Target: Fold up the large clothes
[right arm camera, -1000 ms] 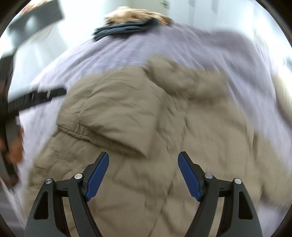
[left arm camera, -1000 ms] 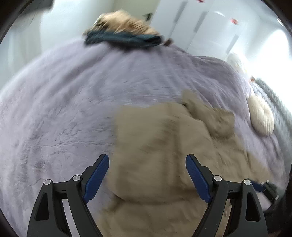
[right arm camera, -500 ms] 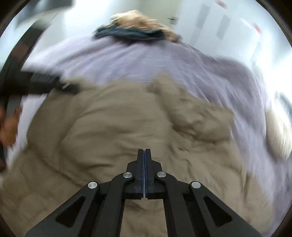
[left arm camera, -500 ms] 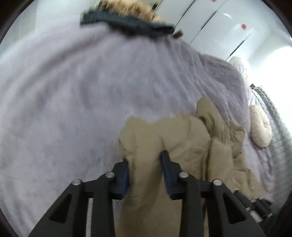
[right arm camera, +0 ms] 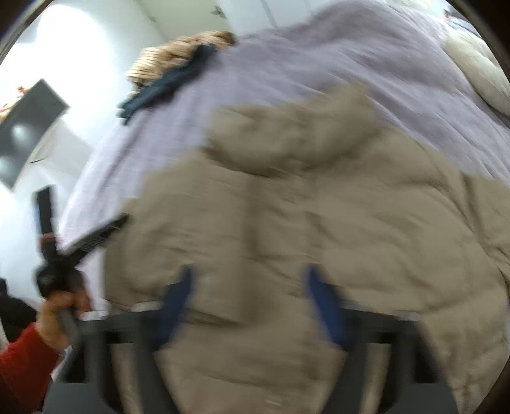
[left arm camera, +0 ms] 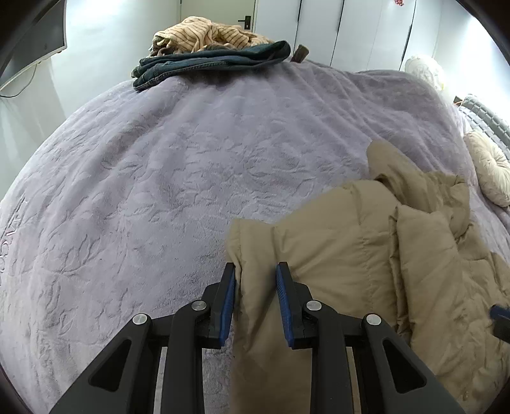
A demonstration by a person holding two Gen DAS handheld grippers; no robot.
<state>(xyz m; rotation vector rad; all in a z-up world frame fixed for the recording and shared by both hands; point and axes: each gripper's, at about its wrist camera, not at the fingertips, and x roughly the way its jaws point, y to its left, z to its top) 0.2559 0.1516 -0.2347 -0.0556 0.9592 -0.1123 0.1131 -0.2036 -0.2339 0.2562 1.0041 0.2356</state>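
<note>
A tan puffer jacket [left arm camera: 366, 254] lies on a lilac bedspread [left arm camera: 191, 159], its hood [left arm camera: 401, 178] toward the far right. My left gripper [left arm camera: 255, 274] is shut on a fold at the jacket's left edge, cloth bulging between the blue pads. The right wrist view is blurred: the jacket [right arm camera: 318, 223] fills it and my right gripper [right arm camera: 248, 280] stands open over the cloth, holding nothing. The left gripper [right arm camera: 86, 242] and the hand holding it show at that view's left edge.
Folded dark jeans [left arm camera: 210, 63] and a striped tan sweater [left arm camera: 207, 35] sit at the bed's far edge. A cream round cushion [left arm camera: 491, 172] lies at the right. White wardrobe doors [left arm camera: 350, 28] stand behind.
My left gripper closed on the jacket's left edge and keeps its hold. My right gripper closed half a second ago and has opened again while moving.
</note>
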